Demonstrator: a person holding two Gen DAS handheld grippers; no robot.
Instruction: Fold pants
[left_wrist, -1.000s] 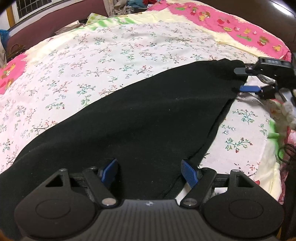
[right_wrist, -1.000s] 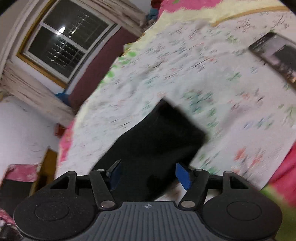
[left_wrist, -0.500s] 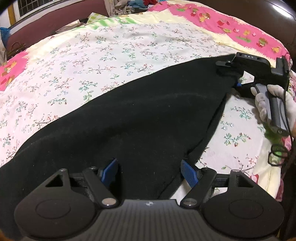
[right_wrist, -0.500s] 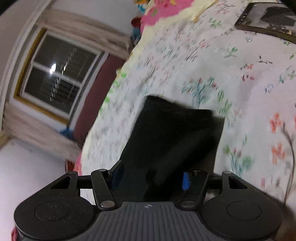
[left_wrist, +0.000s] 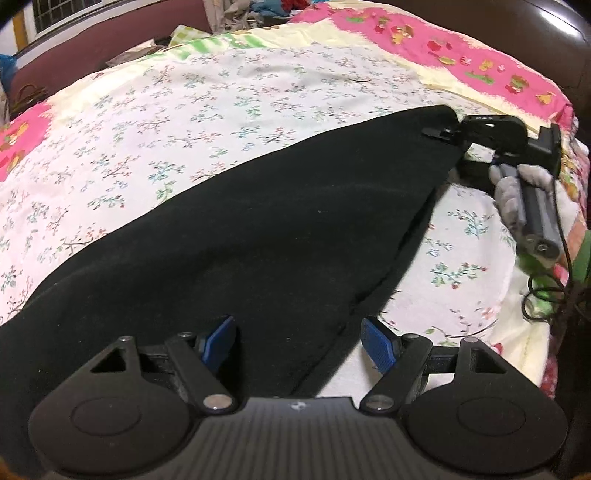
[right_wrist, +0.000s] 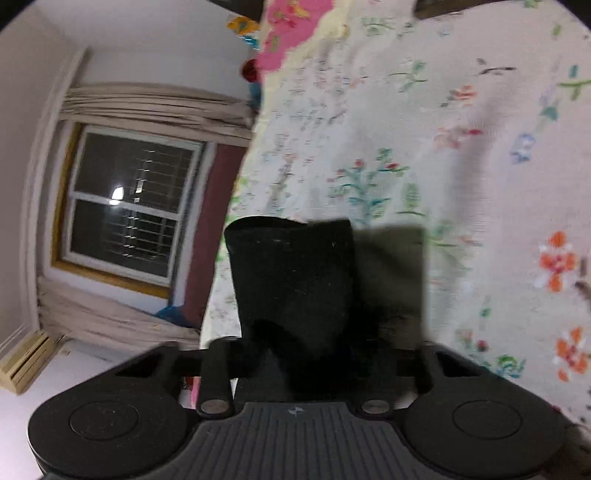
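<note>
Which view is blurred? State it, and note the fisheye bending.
Right wrist view: motion-smeared, the floral bedsheet print streaked, the black pants cuff soft. Left wrist view: sharp, though the bed bulges and the pants edges curve, with dark corners.

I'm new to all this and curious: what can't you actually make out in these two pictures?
- Left wrist view: the near end of the black pants is hidden under the left hand-held gripper.
- Right wrist view: the right hand-held gripper fingertips are buried in dark cloth.
- Right wrist view: the floral bedsheet is motion-blurred.
</note>
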